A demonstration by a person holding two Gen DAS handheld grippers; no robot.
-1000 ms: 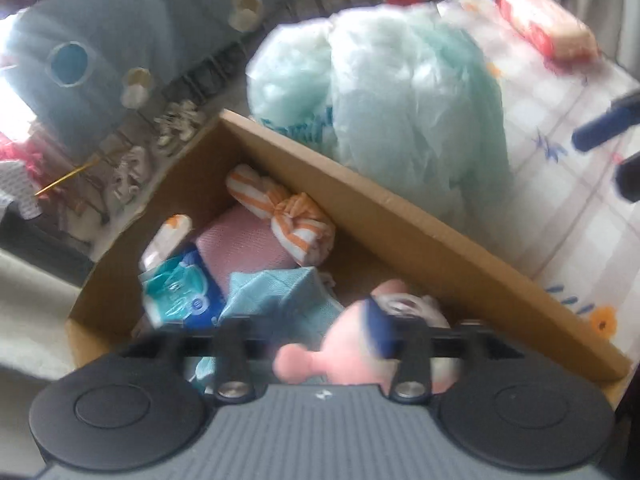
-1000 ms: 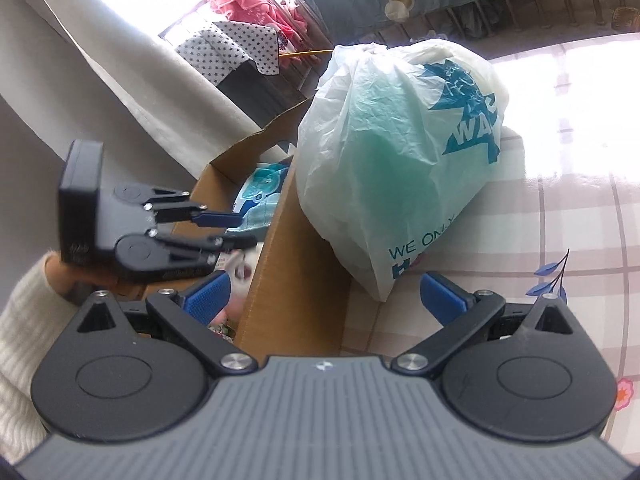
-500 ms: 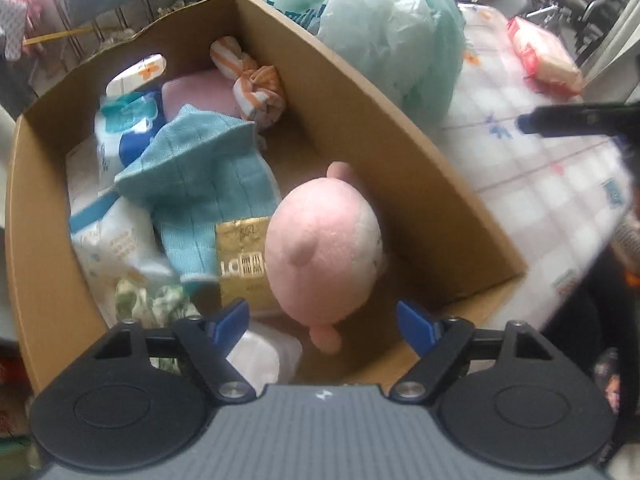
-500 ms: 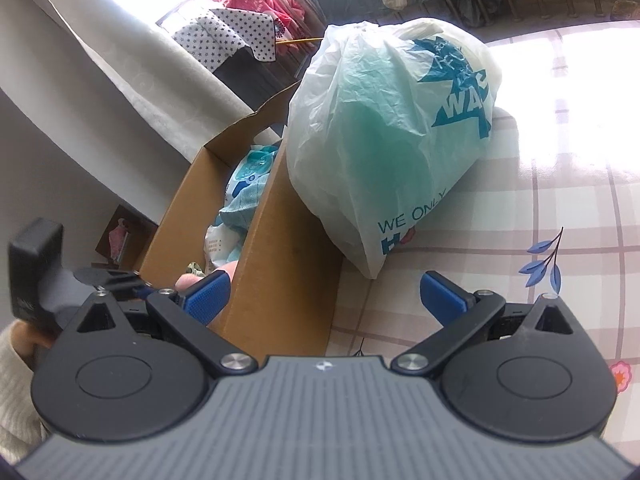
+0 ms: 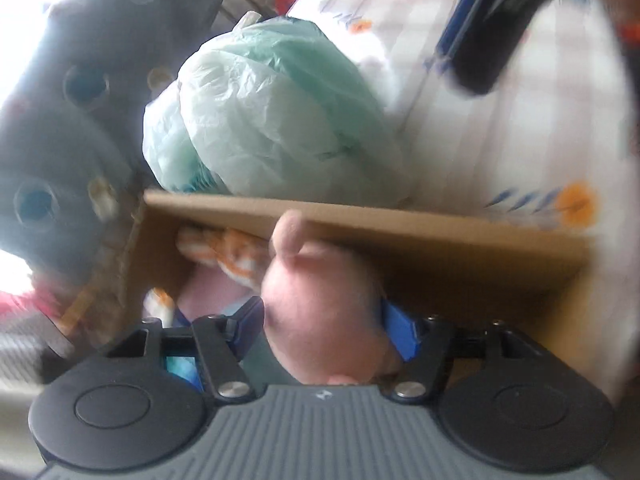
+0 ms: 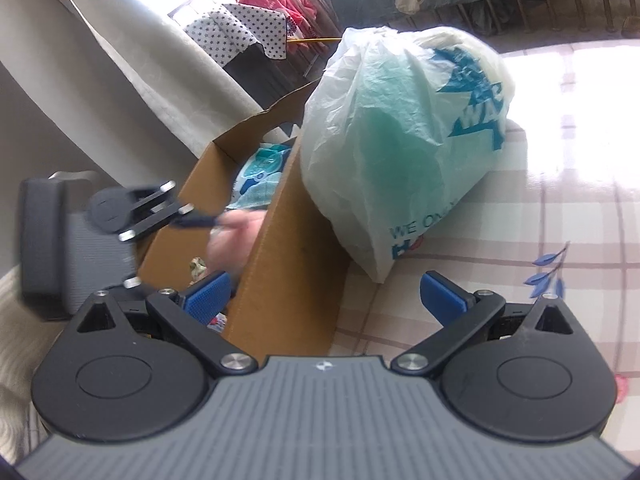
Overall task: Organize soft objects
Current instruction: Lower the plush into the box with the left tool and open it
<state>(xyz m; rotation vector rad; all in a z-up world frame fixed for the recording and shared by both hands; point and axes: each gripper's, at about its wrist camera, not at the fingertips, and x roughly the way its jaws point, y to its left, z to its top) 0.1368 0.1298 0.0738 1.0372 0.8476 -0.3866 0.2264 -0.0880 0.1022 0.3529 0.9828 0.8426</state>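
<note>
The pink plush toy point(image 5: 320, 304) sits inside the cardboard box point(image 5: 440, 248), up against its long wall on the table side, with one small rounded limb poking up as high as the rim. It lies between the blue pads of the left gripper point(image 5: 324, 328), whose jaws are closing on it; the picture is blurred, so whether the pads already press the plush cannot be told. From the right wrist view the toy shows only as a pink smear point(image 6: 236, 240) beside the inner face of the box wall, with the left gripper's fingers reaching in from the left.

Deeper in the box lie an orange-and-white striped cloth bundle point(image 5: 228, 252), a pink item below it, a teal cloth point(image 6: 256, 196) and a blue-and-white packet point(image 6: 264, 160).

Outside, a bulging pale green plastic bag point(image 6: 400, 152) with blue print leans against the same wall, resting on the checked tablecloth point(image 6: 560, 240), and blocks the way from the table side.

The right gripper point(image 6: 324, 296) hangs above the box's near corner with its jaws spread wide and empty, one pad over the box, the other over the tablecloth.
</note>
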